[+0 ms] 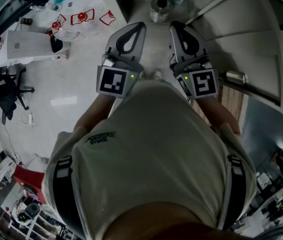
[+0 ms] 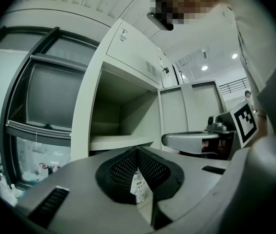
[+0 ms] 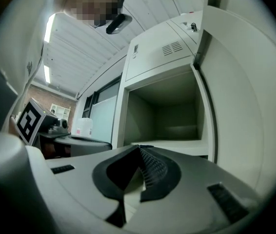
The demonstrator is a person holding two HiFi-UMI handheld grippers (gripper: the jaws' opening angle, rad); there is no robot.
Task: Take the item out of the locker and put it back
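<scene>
Right hand-held gripper [image 3: 139, 149] is closed and empty; left hand-held gripper [image 2: 137, 150] has its tips together, gripping nothing; locker [image 3: 162, 67] stands open, shelf [image 3: 177, 144] bare; bottle [image 1: 159, 9] sits low ahead, apparently outside; judged: removal done, return outstanding.

You're in what looks like a lab or office: lockers [image 2: 128, 57] at twelve o'clock, desk chair [image 1: 5, 95] and cluttered surface [image 1: 26, 46] at ten.
</scene>
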